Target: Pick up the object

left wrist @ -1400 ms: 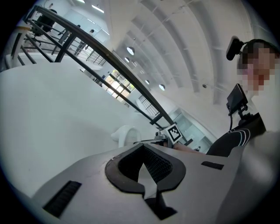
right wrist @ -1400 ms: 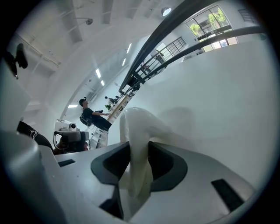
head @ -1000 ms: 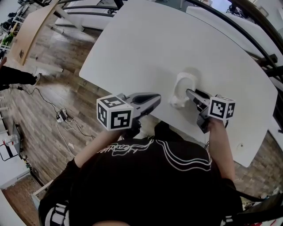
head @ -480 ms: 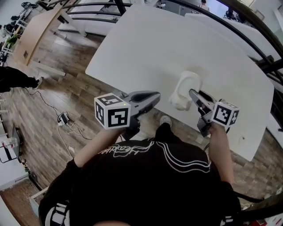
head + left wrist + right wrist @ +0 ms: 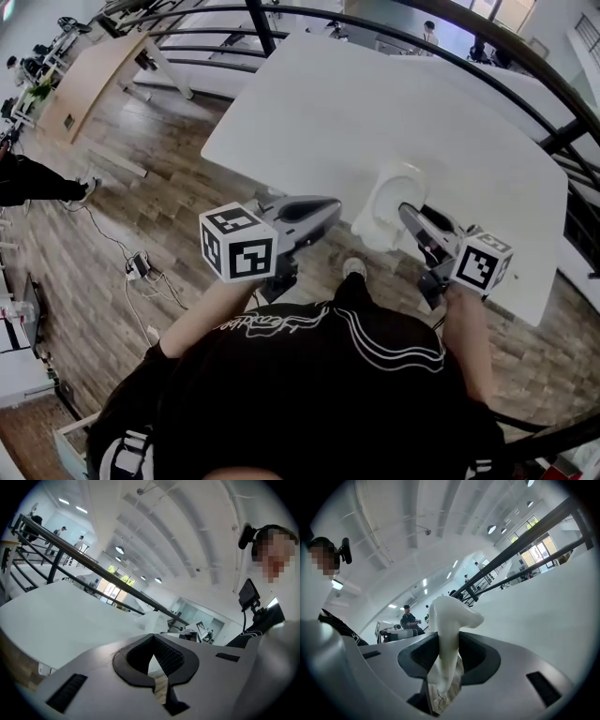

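Note:
The object is a white, curved, hollow piece [image 5: 388, 202], hanging in the air over the near edge of the white table [image 5: 375, 103]. My right gripper [image 5: 409, 215] is shut on its near side. In the right gripper view the white piece [image 5: 449, 620] stands pinched between the two grey jaws of my right gripper [image 5: 445, 654], and its rounded top sticks out past them. My left gripper [image 5: 328, 208] hovers to the left of it, apart from it, shut with nothing in it. In the left gripper view my left gripper [image 5: 152, 640] has its tips together, and the white piece [image 5: 157, 619] shows beyond them.
A dark metal railing [image 5: 394, 23] arcs over the table's far side. Wooden floor [image 5: 112, 216] lies to the left, with a power strip and cables [image 5: 139, 267]. A wooden desk [image 5: 89, 84] stands at the far left. A person's leg [image 5: 37, 183] is at the left edge.
Both grippers have risen. The white piece has come up off the table in the right gripper. The table now sits farther off in the head view.

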Demonstrator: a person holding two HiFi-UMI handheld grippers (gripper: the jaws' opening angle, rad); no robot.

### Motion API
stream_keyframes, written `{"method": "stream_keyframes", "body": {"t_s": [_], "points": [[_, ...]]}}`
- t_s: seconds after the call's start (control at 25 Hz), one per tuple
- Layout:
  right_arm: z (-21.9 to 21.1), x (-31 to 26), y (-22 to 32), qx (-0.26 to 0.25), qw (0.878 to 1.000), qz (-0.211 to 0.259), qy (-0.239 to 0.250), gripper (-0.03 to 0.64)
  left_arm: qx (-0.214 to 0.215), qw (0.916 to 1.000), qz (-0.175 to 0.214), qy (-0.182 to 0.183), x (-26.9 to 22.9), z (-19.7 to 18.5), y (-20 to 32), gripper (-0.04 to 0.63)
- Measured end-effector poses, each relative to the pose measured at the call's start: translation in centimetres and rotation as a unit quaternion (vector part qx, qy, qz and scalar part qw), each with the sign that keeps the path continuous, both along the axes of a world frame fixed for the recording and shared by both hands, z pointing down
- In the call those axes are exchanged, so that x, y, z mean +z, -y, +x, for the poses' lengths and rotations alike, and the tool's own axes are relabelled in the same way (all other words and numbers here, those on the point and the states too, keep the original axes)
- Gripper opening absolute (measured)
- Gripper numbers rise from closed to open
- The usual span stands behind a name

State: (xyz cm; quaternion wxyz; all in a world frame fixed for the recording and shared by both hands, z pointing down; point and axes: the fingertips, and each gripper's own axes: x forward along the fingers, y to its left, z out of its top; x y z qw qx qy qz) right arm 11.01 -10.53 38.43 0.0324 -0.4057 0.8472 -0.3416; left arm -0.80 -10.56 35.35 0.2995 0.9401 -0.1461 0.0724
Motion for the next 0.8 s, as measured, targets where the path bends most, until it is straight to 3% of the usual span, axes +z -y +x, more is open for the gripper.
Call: {"method": "stream_keyframes", "body": {"t_s": [0.28,0.52,0.8], "points": [[-1.3,-2.7,-1.1,-0.001,1.0,0.015,0.005,0.123,0.014,0.9995,0.025,-0.014,-2.9,-0.1,0.1,0.008],[-4.2,-4.2,-6.9,0.006,0.999,0.031,0.002,0.123,0.024,0.9986,0.038,-0.028,-3.9,-2.4,-4.9,0.008],[-5.6,-4.8,-9.3,0.009,0.999,0.041,0.009,0.123,0.038,0.9978,0.044,-0.033,-4.3,-2.8,-7.0,0.008]]}}
